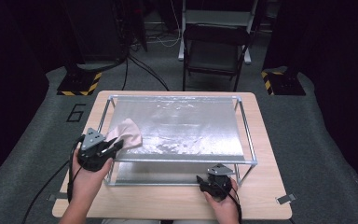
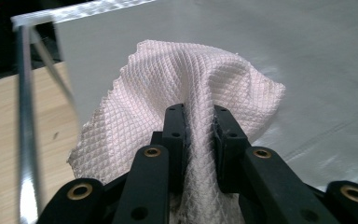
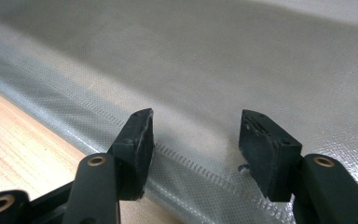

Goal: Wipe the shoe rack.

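Left gripper [image 2: 199, 128]: jaws clamped on pink waffle cloth [image 2: 186, 88]. Right gripper [image 3: 196, 149]: jaws open, empty, over foil sheet [image 3: 214, 70]. Risk: dragging cloth could snag and tear the foil.

A metal frame [image 1: 245, 126] stands on the worktop [image 1: 270, 196] and carries a sheet [image 1: 186, 126] as its top. A cloth [image 1: 127, 134] lies on the sheet's left edge, gripped by the left tongs [image 1: 114, 144], which sit just left of the frame. The right tongs [image 1: 210, 183] rest at the frame's near right corner, under the sheet's front edge. A folding chair [image 1: 214, 51] stands on the floor behind the worktop.
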{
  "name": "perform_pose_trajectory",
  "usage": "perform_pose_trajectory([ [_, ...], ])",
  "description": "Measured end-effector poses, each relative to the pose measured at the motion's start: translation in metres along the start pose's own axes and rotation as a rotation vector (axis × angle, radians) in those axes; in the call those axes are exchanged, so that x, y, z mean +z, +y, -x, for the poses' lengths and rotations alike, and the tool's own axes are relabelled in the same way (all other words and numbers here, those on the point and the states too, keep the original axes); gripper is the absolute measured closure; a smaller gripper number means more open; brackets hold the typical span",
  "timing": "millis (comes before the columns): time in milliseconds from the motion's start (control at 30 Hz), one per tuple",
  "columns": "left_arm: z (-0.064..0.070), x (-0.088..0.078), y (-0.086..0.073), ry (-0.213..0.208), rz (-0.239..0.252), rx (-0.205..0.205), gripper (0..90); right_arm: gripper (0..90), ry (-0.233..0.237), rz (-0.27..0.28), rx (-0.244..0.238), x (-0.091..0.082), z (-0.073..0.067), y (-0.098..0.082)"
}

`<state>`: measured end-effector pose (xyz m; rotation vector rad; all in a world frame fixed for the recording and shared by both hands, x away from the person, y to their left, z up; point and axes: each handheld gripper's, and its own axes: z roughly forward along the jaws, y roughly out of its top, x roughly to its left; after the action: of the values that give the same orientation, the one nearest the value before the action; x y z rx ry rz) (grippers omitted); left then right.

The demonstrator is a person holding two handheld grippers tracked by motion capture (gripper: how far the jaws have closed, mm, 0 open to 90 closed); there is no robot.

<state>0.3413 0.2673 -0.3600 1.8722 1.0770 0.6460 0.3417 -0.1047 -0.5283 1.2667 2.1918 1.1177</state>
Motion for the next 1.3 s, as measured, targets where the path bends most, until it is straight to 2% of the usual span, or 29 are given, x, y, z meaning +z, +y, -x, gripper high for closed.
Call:
perform_pose_trajectory([
  [33,0.000,0.000,0.000,0.000,0.000,0.000,77.6,44.6,0.000,0.000,0.000,0.000,0.000,0.000],
  [133,0.018,0.011,0.007,-0.057,-0.001,0.027,77.6,44.6,0.000,0.000,-0.001,0.000,0.000,0.000],
  [167,0.018,0.011,0.007,-0.057,-0.001,0.027,77.6,44.6,0.000,0.000,-0.001,0.000,0.000,0.000],
  [200,0.027,0.017,0.010,-0.083,-0.004,0.044,77.6,44.6,-0.001,0.001,-0.001,0.000,0.000,0.000],
  [233,0.027,0.017,0.010,-0.083,-0.004,0.044,77.5,44.6,-0.001,0.001,-0.001,0.000,0.000,0.000],
  [267,0.036,0.023,0.013,-0.104,-0.002,0.053,77.5,44.6,-0.001,0.000,-0.001,0.000,0.000,0.000],
  [300,0.036,0.023,0.013,-0.104,-0.002,0.053,77.6,44.6,0.000,0.001,0.000,0.000,0.000,0.000],
  [367,0.046,0.028,0.016,-0.131,0.000,0.060,77.5,44.6,0.000,0.001,0.001,0.000,0.000,0.000],
  [400,0.052,0.031,0.017,-0.140,0.001,0.077,77.5,44.6,0.000,0.000,-0.001,0.000,0.000,0.000],
  [433,0.065,0.036,0.020,-0.156,0.005,0.097,77.5,44.6,0.000,0.001,-0.001,0.000,0.000,0.000],
  [500,0.070,0.037,0.022,-0.170,0.005,0.108,77.3,44.6,-0.001,0.000,-0.001,0.000,0.000,0.000],
  [533,0.075,0.039,0.024,-0.193,0.006,0.122,76.7,44.6,-0.008,-0.002,-0.004,0.000,0.001,0.000],
  [567,0.075,0.039,0.024,-0.193,0.006,0.122,74.9,44.6,-0.008,-0.002,-0.004,0.000,0.001,0.000],
  [600,0.075,0.039,0.025,-0.220,0.005,0.118,71.5,44.6,-0.008,-0.002,-0.004,0.000,0.001,0.000],
  [700,0.072,0.035,0.026,-0.217,0.022,0.109,62.8,44.6,-0.008,-0.002,-0.004,0.000,0.001,0.000],
  [767,0.066,0.024,0.025,-0.222,0.062,0.092,57.4,44.6,0.003,0.003,0.003,0.000,0.000,0.000],
  [833,0.062,0.018,0.025,-0.222,0.071,0.090,53.6,44.6,0.006,0.004,0.004,0.000,0.000,0.000],
  [867,0.058,0.012,0.024,-0.208,0.083,0.090,51.7,44.6,0.004,0.002,0.003,0.000,0.000,0.000],
  [900,0.055,0.008,0.023,-0.206,0.090,0.090,51.7,44.6,0.004,0.002,0.003,0.000,0.000,0.000],
  [933,0.042,-0.002,0.019,-0.190,0.102,0.081,50.4,44.6,0.004,0.003,0.004,0.000,0.000,0.000],
  [1000,0.038,-0.004,0.017,-0.187,0.107,0.075,49.2,44.6,0.004,0.003,0.003,0.000,0.000,0.000],
  [1067,0.024,-0.014,0.007,-0.174,0.114,0.066,48.5,44.6,0.005,0.002,0.004,0.000,0.001,0.000],
  [1100,0.024,-0.014,0.007,-0.174,0.114,0.066,47.8,44.6,0.005,0.002,0.004,0.000,0.001,0.000],
  [1133,0.015,-0.018,0.001,-0.171,0.113,0.053,47.1,44.6,0.005,0.003,0.004,0.000,0.001,0.000],
  [1300,0.006,-0.022,-0.008,-0.177,0.101,0.049,42.3,44.5,0.008,0.001,0.006,0.000,0.001,0.000],
])
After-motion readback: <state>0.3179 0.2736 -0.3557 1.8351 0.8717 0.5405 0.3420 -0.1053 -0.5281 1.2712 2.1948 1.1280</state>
